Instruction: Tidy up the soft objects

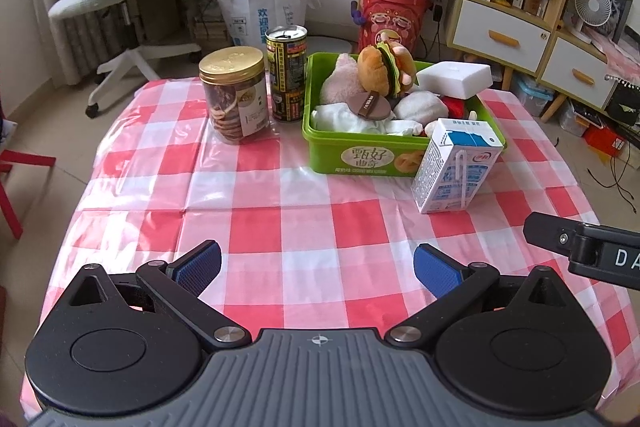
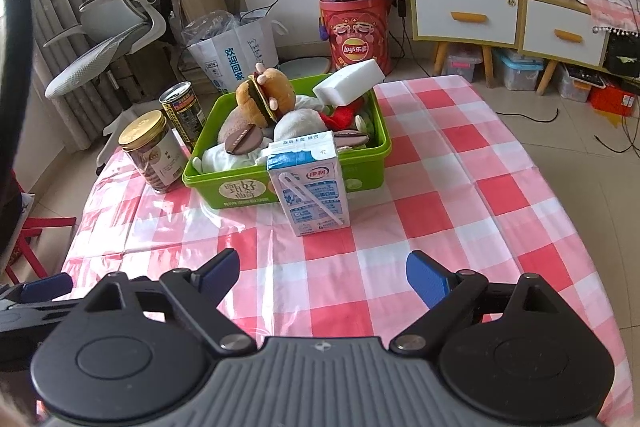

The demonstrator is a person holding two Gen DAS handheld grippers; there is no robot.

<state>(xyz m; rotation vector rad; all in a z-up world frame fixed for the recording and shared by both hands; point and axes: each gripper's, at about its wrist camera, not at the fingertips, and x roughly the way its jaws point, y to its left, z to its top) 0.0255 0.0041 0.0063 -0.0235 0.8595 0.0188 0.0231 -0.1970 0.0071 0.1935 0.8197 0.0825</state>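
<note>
A green plastic bin (image 1: 360, 155) (image 2: 224, 187) sits on the checked tablecloth, filled with soft things: a burger plush (image 1: 380, 67) (image 2: 260, 95), a pale pink plush (image 1: 340, 83), white cloth (image 1: 344, 119), a brown powder puff (image 1: 370, 105) (image 2: 242, 141). A white sponge block (image 1: 456, 77) (image 2: 348, 81) leans on the bin's far rim. My left gripper (image 1: 316, 269) hovers open over the near table, nothing between its blue pads. My right gripper (image 2: 322, 273) is open too and holds nothing; part of it shows at the right edge of the left wrist view.
A milk carton (image 1: 452, 167) (image 2: 310, 183) stands against the bin's front corner. A cookie jar with a gold lid (image 1: 234, 95) (image 2: 150, 151) and a dark can (image 1: 287, 75) (image 2: 184, 113) stand left of the bin. An office chair, a red bucket and shelves surround the table.
</note>
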